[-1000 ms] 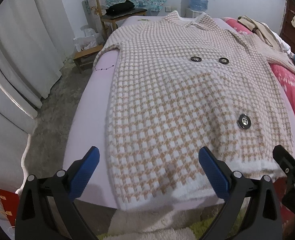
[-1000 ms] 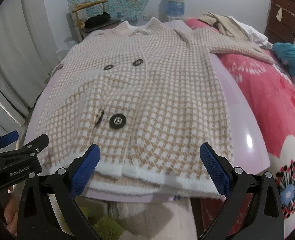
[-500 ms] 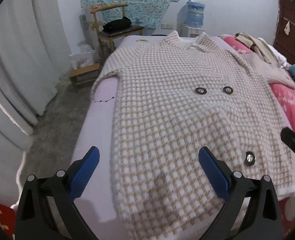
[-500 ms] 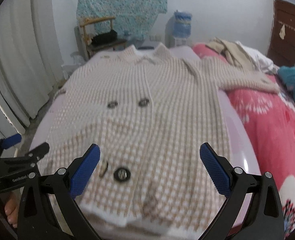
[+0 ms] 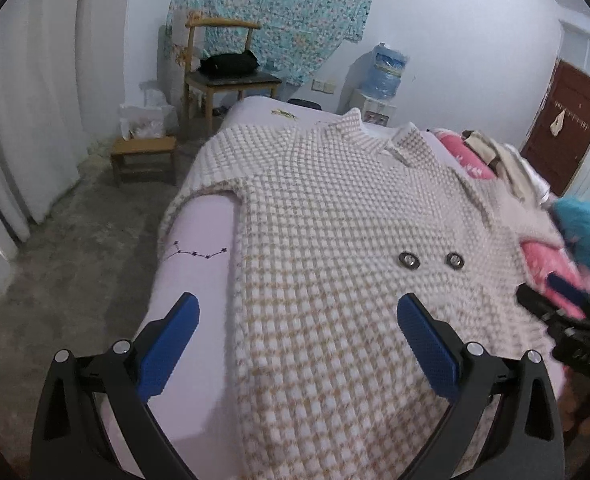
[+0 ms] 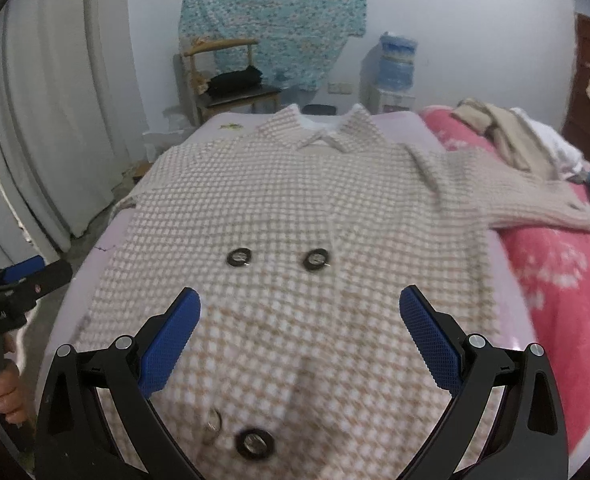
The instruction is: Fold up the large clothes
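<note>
A large beige-and-white checked coat (image 5: 335, 224) with dark buttons lies flat, front up, on a lilac bed (image 5: 203, 236), collar at the far end. It also shows in the right wrist view (image 6: 295, 208), its right sleeve (image 6: 535, 200) stretched over a pink quilt. My left gripper (image 5: 297, 320) is open and empty above the coat's left side. My right gripper (image 6: 299, 320) is open and empty above the coat's middle, below two buttons (image 6: 239, 258). Each gripper shows at the edge of the other's view.
A pink floral quilt (image 6: 563, 280) with piled clothes (image 6: 507, 136) lies to the right. A wooden chair (image 5: 223, 76) with a black bag, a low stool (image 5: 143, 152) and a water dispenser (image 5: 383, 76) stand beyond the bed. White curtains (image 5: 27, 120) hang on the left.
Both grippers have moved forward from the coat's hem over its body toward the collar. The hem has dropped out of view. Both stay open.
</note>
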`<act>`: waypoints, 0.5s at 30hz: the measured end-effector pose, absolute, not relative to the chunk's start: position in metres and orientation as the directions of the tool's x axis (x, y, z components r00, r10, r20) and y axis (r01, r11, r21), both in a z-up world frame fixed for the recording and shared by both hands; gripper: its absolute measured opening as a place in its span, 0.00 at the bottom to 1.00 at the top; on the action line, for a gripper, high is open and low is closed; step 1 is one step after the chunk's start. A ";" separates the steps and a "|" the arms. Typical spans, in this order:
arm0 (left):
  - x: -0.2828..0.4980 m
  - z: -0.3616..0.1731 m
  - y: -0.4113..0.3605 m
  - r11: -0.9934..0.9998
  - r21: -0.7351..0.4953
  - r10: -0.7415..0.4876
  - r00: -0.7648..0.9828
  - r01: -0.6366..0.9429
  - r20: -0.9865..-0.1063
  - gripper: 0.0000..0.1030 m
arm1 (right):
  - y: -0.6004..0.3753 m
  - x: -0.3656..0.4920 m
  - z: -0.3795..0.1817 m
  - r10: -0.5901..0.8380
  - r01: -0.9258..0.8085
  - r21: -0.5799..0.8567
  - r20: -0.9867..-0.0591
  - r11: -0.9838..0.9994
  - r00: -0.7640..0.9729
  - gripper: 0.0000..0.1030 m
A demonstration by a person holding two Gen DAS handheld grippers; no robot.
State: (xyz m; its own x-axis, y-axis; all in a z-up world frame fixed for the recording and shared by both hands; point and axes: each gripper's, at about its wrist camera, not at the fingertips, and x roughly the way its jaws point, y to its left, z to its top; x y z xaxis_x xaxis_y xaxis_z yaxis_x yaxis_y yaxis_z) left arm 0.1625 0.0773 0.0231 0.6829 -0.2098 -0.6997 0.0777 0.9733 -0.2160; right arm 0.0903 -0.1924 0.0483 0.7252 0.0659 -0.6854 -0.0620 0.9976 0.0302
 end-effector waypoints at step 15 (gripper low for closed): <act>0.217 0.003 0.202 0.836 -0.528 -0.296 0.687 -0.151 -0.664 0.92 | -0.141 0.139 0.025 0.225 -0.219 0.108 -0.742 0.970 0.632 0.92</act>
State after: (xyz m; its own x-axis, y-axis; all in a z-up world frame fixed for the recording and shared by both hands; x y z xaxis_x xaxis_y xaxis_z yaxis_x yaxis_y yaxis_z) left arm 0.2169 0.2017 0.0034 0.6865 -0.2955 -0.6643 -0.1512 0.8356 -0.5281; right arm 0.1391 -0.1411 0.0254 0.6316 0.2255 -0.7418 -0.2189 0.9697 0.1084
